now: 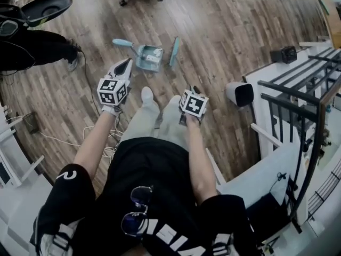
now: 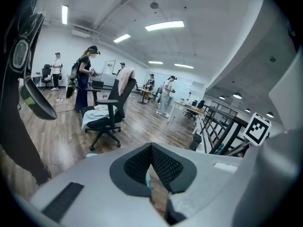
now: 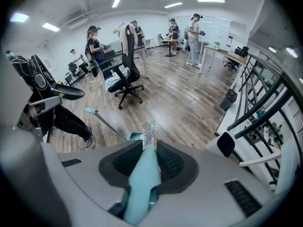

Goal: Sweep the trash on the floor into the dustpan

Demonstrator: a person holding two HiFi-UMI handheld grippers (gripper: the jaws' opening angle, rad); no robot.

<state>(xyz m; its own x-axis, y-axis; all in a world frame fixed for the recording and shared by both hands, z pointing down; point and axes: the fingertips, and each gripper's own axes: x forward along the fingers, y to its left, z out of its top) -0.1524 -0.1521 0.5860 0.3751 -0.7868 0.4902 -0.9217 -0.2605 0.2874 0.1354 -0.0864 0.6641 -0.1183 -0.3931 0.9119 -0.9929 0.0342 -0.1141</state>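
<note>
Well to the left of the dustpan (image 1: 148,57), someone else's dark-trousered leg (image 1: 42,46) stands on the wood floor (image 1: 229,25). Nearer the dustpan, on its left and a little toward me, is my left gripper (image 1: 126,64). Its tips are pressed together with nothing clamped between them. A sliver of teal shows through the slit lower down, and I cannot tell what it belongs to. This gripper is clear of the dustpan's long handle (image 1: 122,43), which rises from the pan's left side and ends in a teal grip.

The dustpan itself sits on the floor straight ahead of my feet, mouth toward the right, with pale scraps (image 1: 153,55) lying inside it. Just right of it, close to its open edge, is the teal head of the broom (image 1: 174,51), seen edge-on from above. I cannot tell whether the two touch.

Right of the dustpan and closer to me, my right gripper (image 3: 150,148) is closed on the broom's teal handle, which runs out between the pads toward the pan. Beyond the dustpan, a black office chair (image 3: 124,79) stands on the open floor. Further right of the dustpan a white bin (image 1: 238,94) with a dark opening sits beside a white ledge, and past that runs a black railing (image 1: 298,103).
</note>
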